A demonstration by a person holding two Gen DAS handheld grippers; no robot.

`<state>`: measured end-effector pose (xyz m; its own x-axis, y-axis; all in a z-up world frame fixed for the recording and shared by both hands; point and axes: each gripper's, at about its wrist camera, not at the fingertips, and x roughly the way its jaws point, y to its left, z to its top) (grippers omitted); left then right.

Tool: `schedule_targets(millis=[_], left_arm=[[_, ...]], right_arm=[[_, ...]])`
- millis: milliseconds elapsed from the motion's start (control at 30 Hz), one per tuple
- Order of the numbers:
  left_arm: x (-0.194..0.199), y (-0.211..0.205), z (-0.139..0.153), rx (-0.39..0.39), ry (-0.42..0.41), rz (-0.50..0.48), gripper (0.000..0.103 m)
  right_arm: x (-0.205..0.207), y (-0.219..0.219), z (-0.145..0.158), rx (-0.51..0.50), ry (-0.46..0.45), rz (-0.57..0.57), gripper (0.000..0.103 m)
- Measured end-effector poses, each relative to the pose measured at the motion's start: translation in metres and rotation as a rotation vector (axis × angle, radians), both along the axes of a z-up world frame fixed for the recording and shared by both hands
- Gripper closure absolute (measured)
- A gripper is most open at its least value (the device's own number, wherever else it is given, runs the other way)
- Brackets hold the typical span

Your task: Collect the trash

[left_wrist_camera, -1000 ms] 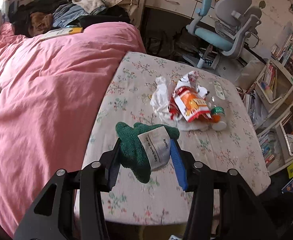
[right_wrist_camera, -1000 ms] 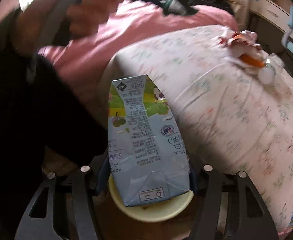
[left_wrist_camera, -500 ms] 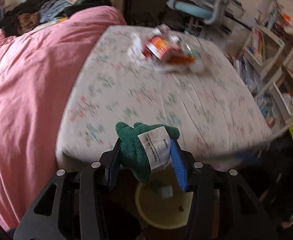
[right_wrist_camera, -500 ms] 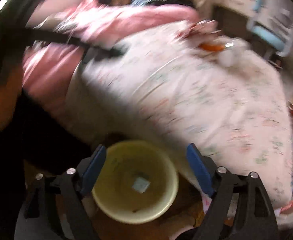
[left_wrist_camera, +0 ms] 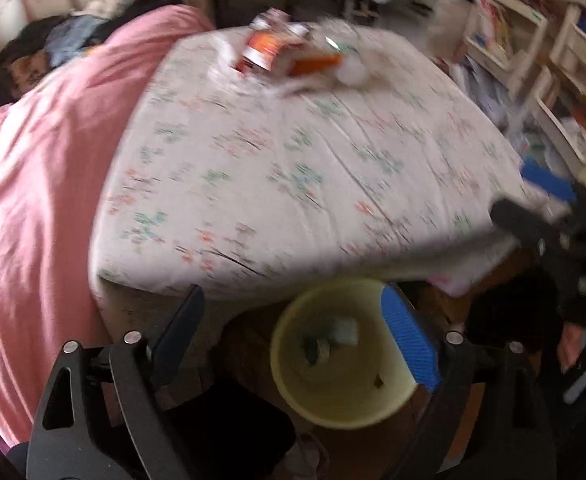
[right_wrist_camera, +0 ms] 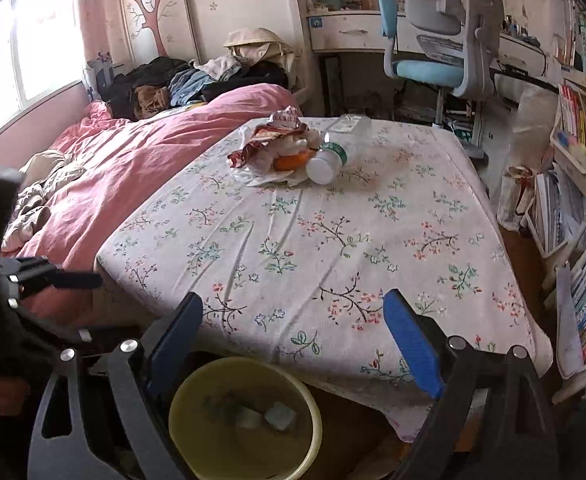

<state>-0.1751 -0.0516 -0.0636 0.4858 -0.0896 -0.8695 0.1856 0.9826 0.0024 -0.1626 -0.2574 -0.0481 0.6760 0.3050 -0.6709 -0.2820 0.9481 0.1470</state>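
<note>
Left gripper (left_wrist_camera: pixel 293 326): jaws spread wide, nothing between them, hung just above the yellow bin (left_wrist_camera: pixel 343 354). Right gripper (right_wrist_camera: pixel 293 334): likewise spread and empty, held over the near edge of the floral tablecloth (right_wrist_camera: pixel 333 240), with the same bin directly below at the near side. Inside the bin: a pale carton (right_wrist_camera: pixel 279 416) and some darker scraps, blurred in the left view. At the far end of the cloth: a heap of trash (right_wrist_camera: pixel 281 148), orange and red wrappers, crumpled white plastic, and a clear bottle (right_wrist_camera: pixel 335 150) lying on its side, touching the heap. To the left, a pink duvet (right_wrist_camera: pixel 133 160); far right, a blue desk chair (right_wrist_camera: pixel 441 44) and bookshelves (right_wrist_camera: pixel 581 200).
</note>
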Motion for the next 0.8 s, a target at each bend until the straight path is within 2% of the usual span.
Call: schedule_targets(millis=[133, 267, 800], left_arm=[[0.002, 0.017, 0.017, -0.002, -0.100, 0.092, 0.012], [0.005, 0.029, 0.028, -0.013, -0.155, 0.159, 0.010], [0.006, 0.038, 0.038, -0.015, -0.209, 0.229, 0.008]], right_arm=[[-0.003, 0.003, -0.004, -0.015, 0.005, 0.003, 0.015], [-0.002, 0.008, -0.008, -0.029, 0.009, 0.008, 0.015], [0.000, 0.011, -0.013, -0.046, 0.024, 0.011, 0.013]])
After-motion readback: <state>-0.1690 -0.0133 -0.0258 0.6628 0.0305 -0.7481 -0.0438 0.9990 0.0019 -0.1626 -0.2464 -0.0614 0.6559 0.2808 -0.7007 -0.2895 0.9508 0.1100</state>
